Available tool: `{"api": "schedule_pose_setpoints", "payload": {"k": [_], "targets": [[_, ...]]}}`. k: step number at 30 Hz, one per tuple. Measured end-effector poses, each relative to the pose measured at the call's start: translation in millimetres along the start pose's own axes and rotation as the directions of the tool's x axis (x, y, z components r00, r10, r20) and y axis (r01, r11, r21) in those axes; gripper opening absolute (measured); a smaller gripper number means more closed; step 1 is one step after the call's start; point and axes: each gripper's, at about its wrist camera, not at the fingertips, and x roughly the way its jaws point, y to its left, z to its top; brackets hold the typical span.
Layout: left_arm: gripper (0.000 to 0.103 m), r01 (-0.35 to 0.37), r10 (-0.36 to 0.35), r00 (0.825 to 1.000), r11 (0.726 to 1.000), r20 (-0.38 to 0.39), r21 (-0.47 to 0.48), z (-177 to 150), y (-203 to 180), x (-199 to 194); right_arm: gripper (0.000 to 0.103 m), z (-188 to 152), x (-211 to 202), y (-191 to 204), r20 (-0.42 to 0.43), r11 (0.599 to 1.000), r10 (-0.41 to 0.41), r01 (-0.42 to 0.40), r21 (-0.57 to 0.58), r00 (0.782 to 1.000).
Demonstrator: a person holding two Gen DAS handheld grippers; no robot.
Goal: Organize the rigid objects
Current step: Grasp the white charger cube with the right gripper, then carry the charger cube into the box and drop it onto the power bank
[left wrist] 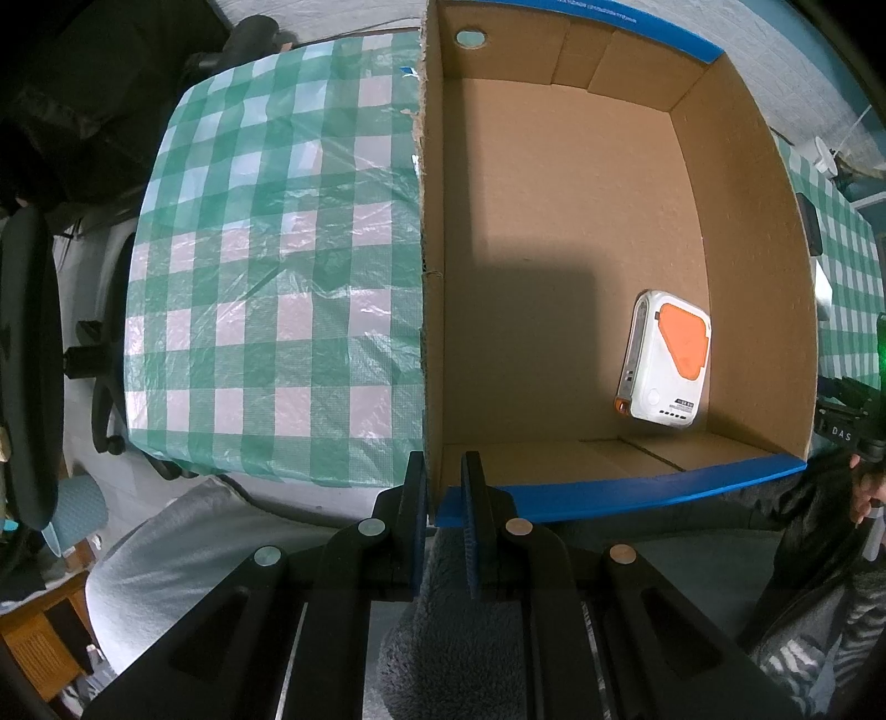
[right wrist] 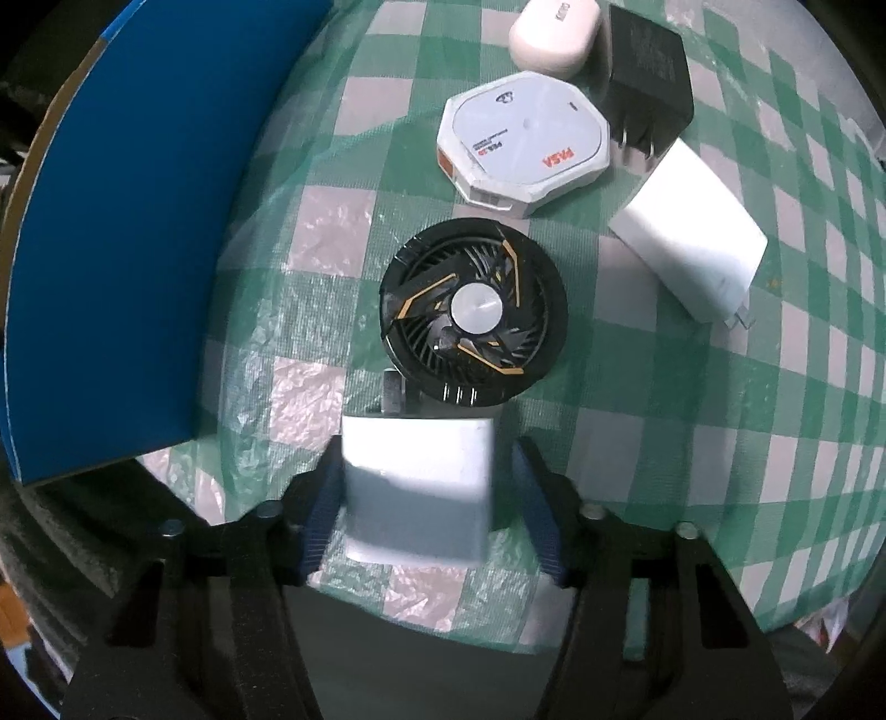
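My left gripper point(left wrist: 444, 471) is shut on the near left corner of the cardboard box point(left wrist: 437, 277), one finger on each side of its wall. A white and orange device point(left wrist: 667, 360) lies inside the box at the right. My right gripper point(right wrist: 423, 487) is open around a white charger block point(right wrist: 418, 487), with a gap on the right side; its prongs point toward a black round fan point(right wrist: 473, 313). Beyond lie a white octagonal box point(right wrist: 523, 147), a white adapter point(right wrist: 689, 243), a black adapter point(right wrist: 648, 94) and a white case point(right wrist: 554, 33).
The green checked tablecloth point(left wrist: 266, 288) covers the table left of the box. The box's blue outer wall point(right wrist: 122, 232) stands left of my right gripper. A black office chair point(left wrist: 33, 360) stands off the table's left edge.
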Motion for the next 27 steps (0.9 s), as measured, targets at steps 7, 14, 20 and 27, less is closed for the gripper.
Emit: {"api": "schedule_pose_setpoints", "payload": {"k": [7, 14, 20, 27], "targets": [[0.011, 0.001, -0.001, 1.0, 1.0, 0.002, 0.0, 0, -1, 0, 0.05, -1, -9, 8, -0.001, 0.999, 0.036, -0.036, -0.003, 0.999], [0.011, 0.001, -0.001, 1.0, 1.0, 0.004, -0.001, 0, -2, 0, 0.05, 0, -42, 25, 0.037, 0.998, 0.052, -0.05, -0.043, 0.998], [0.011, 0.003, -0.003, 1.0, 1.0, 0.004, 0.0, 0, -2, 0, 0.05, 10, -72, 44, 0.075, 0.994, 0.077, -0.071, -0.077, 0.994], [0.011, 0.003, -0.003, 1.0, 1.0, 0.004, 0.0, 0, -2, 0, 0.05, 30, -109, 77, 0.127, 0.986, 0.099, -0.08, -0.148, 0.987]]}}
